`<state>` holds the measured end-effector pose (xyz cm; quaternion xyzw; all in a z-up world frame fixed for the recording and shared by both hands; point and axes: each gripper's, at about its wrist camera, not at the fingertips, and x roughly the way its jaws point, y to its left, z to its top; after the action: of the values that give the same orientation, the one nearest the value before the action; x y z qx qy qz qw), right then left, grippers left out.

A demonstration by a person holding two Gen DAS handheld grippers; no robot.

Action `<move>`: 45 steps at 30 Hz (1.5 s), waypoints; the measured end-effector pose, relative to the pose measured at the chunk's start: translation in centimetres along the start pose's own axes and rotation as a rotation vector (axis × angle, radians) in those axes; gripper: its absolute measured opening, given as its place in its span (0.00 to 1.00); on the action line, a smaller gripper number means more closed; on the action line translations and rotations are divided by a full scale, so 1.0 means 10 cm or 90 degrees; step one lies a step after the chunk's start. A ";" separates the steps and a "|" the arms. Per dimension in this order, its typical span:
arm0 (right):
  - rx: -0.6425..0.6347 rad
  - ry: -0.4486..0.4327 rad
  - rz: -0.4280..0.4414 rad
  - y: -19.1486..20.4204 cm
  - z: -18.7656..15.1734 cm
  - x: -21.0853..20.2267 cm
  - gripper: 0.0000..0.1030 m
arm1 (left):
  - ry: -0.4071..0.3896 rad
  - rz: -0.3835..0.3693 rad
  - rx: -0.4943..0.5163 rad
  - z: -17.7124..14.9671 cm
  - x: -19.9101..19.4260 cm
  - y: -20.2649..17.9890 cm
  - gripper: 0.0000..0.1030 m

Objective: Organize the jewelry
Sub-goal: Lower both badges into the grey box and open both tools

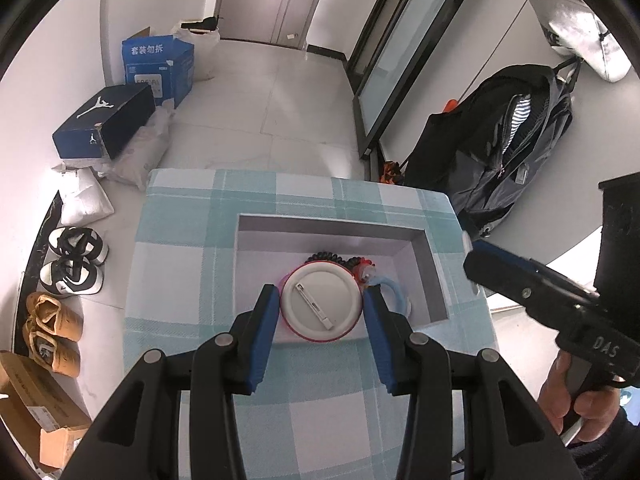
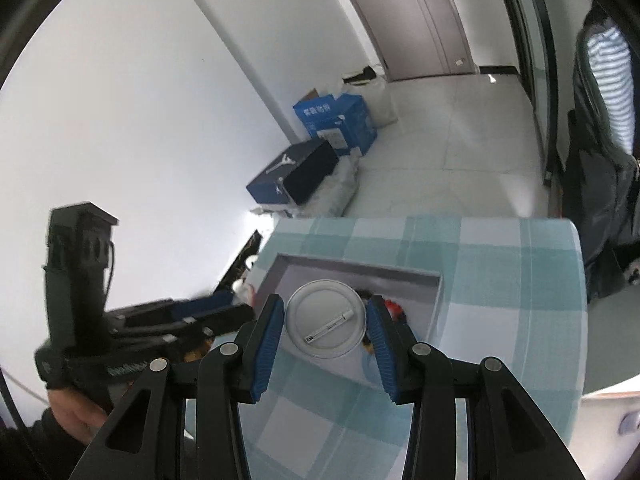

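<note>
A round white pin badge [image 1: 320, 302], back side up with its clasp showing, lies in a shallow grey tray [image 1: 434, 272] on a blue-checked tabletop. Under and behind it lie a black coiled hair tie [image 1: 325, 257], a red piece [image 1: 362, 262] and a light blue ring [image 1: 394, 288]. My left gripper [image 1: 320, 300] is open, its blue pads on either side of the badge. My right gripper [image 2: 326, 320] is open above the same badge [image 2: 326, 326] in the tray [image 2: 434, 308]. Its body also shows in the left wrist view [image 1: 532, 288] at the tray's right.
The table [image 1: 180, 280] ends just beyond the tray. On the floor to the left are shoes [image 1: 74, 264], a dark shoe box [image 1: 106, 122], a blue carton [image 1: 158, 66] and a cardboard box [image 1: 36, 408]. A black backpack [image 1: 492, 148] stands at the right.
</note>
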<state>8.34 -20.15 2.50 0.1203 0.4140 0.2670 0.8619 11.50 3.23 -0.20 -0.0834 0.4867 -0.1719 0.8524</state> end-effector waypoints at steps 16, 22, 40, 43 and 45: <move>0.021 0.052 -0.004 -0.22 0.24 0.43 0.41 | 0.051 -0.002 0.008 0.21 0.42 -0.06 0.37; 0.005 0.070 -0.010 -0.24 0.25 0.54 0.41 | 0.061 -0.004 0.011 0.26 0.49 -0.06 0.37; 0.063 0.099 0.005 -0.43 0.21 0.56 0.43 | 0.105 -0.047 -0.032 0.26 0.58 0.06 0.37; 0.063 0.086 0.001 -0.44 0.21 0.51 0.50 | 0.094 -0.043 -0.025 0.25 0.54 0.05 0.45; 0.058 0.074 -0.006 -0.44 0.22 0.46 0.58 | 0.076 -0.039 -0.021 0.24 0.49 0.04 0.57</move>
<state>13.99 -21.17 -1.02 0.1420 0.4760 0.2505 0.8310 15.94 1.75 -2.98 -0.1018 0.5368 -0.1950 0.8145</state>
